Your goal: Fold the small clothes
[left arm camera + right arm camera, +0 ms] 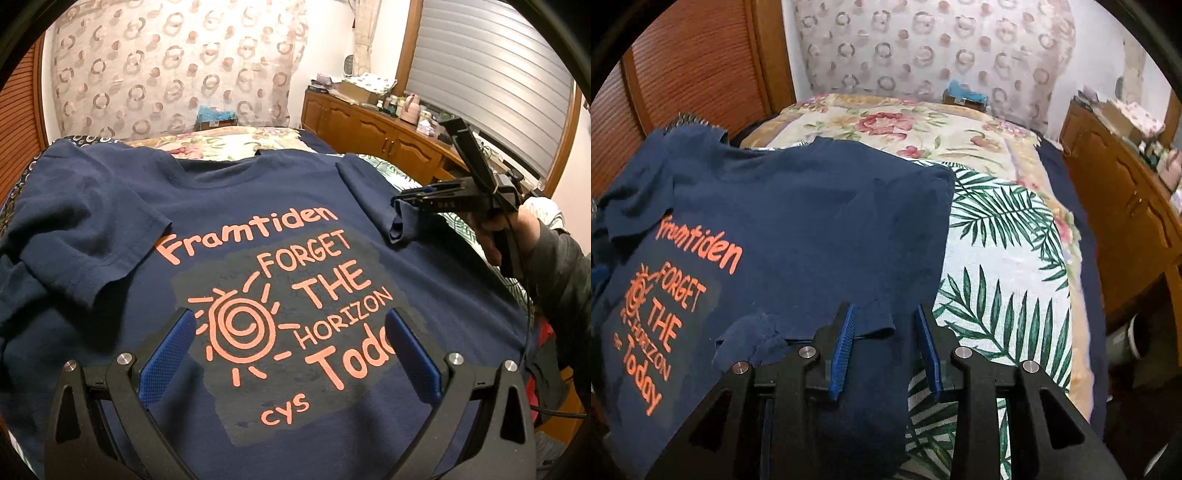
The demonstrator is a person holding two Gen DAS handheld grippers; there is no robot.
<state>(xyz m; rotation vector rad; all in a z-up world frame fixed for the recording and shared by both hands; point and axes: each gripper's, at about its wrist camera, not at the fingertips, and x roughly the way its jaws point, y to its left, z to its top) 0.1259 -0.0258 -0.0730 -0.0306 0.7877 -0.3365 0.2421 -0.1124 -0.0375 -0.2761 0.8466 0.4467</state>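
A navy T-shirt [229,192] with an orange sun and lettering lies face up on the bed. Its left sleeve [110,236] is folded in over the chest. My left gripper [290,315] hovers open above the print, nothing between its blue pads. My right gripper [400,201] sits at the shirt's right sleeve [373,195], which is turned in and bunched at the fingertips. In the right wrist view the right gripper [884,310] has its jaws apart; navy sleeve cloth [871,354] lies between and under the pads without being pressed.
A palm-leaf sheet [997,258] and a floral quilt [905,122] cover the bed beyond the shirt. A wooden cabinet [369,125] with clutter runs along the right wall. A louvred door [701,66] is at left. A person's hand [517,236] holds the right gripper.
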